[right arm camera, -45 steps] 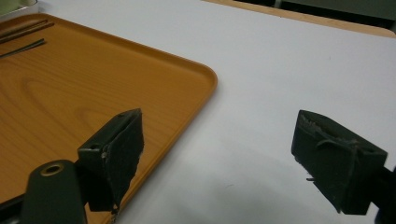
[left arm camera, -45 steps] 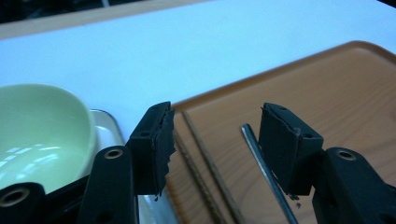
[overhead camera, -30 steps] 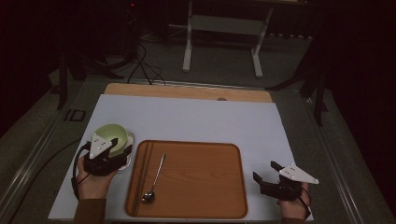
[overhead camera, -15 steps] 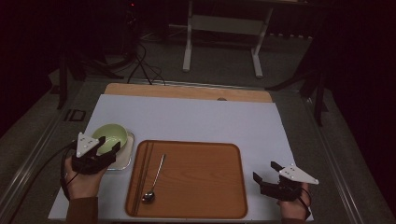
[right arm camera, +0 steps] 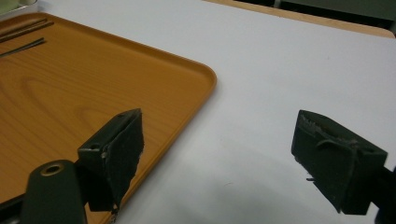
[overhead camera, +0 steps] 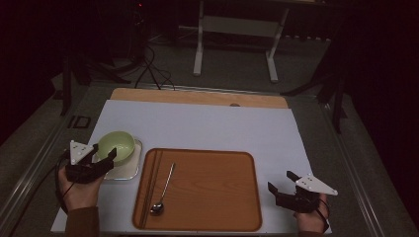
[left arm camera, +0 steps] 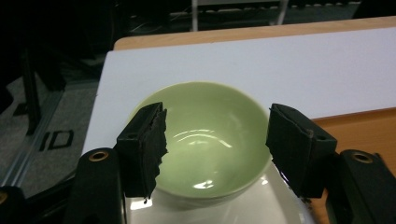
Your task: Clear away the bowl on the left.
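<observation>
My left gripper (overhead camera: 101, 159) sits at the near-left of the white mat (overhead camera: 207, 123), jaws spread wide and just been opening, nothing pinched. In the left gripper view the green bowl (left arm camera: 205, 135) shows between and beyond the two pads (left arm camera: 144, 144); I see no pad pressing on it. The bowl stands upright on a white square plate (overhead camera: 123, 170), just left of the wooden tray (overhead camera: 207, 197). On the tray: a spoon (overhead camera: 164, 190) lying lengthwise, bowl end toward me, and chopsticks (overhead camera: 148, 185) along the left edge. My right gripper (overhead camera: 282, 182) rests on the mat just right of the tray, jaws spread, nothing between them. Its own view has the tray corner (right arm camera: 140, 84) beside one pad, bare mat beyond.
</observation>
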Tool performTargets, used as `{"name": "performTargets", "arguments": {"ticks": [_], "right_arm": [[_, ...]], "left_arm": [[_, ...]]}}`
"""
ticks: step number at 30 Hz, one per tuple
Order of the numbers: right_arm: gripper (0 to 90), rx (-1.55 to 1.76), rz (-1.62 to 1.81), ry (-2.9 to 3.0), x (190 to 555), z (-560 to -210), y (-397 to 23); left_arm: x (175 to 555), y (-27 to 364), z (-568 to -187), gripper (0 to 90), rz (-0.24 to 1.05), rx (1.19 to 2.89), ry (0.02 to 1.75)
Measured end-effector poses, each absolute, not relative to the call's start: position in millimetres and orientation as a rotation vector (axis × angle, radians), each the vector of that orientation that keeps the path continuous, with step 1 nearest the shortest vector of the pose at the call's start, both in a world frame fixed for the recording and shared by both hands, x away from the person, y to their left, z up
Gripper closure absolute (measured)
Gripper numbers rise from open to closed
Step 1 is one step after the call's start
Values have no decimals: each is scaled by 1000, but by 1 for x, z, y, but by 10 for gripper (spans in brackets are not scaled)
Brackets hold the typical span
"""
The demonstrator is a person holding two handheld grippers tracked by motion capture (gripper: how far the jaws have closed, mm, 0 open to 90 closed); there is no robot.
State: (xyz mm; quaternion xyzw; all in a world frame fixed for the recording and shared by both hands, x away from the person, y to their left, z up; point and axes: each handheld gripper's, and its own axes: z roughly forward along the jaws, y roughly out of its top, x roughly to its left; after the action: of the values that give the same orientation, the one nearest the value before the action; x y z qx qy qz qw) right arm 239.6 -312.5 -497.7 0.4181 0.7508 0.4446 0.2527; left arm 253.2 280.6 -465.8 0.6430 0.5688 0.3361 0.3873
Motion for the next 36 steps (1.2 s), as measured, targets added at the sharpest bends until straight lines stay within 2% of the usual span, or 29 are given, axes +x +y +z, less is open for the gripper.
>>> {"name": "performTargets", "arguments": {"ticks": [4, 11, 20, 30, 31, 33, 35, 36], "right_arm": [[168, 1135, 1206, 2043, 240, -498, -312], [168, 1134, 1205, 2044, 240, -498, -312], [168, 1133, 1204, 2043, 240, -498, -312], [168, 1134, 1201, 2044, 240, -498, -312], [168, 1134, 1200, 2044, 240, -498, -312], [168, 1134, 1199, 2044, 240, -498, -312], [168, 1134, 1200, 2045, 240, -498, -312], [168, 1134, 1200, 2045, 240, -498, -312]], "left_arm": [[256, 290, -472, 341, 860, 1603, 1510], [266, 293, -488, 329, 822, 1575, 1600], [278, 298, -503, 325, 718, 1568, 1693], [287, 301, -512, 415, 653, 1577, 1736], [287, 305, -515, 429, 600, 1532, 1741], [286, 307, -515, 456, 581, 1515, 1745], [285, 309, -515, 543, 557, 1505, 1750], [285, 310, -515, 543, 549, 1504, 1755]]}}
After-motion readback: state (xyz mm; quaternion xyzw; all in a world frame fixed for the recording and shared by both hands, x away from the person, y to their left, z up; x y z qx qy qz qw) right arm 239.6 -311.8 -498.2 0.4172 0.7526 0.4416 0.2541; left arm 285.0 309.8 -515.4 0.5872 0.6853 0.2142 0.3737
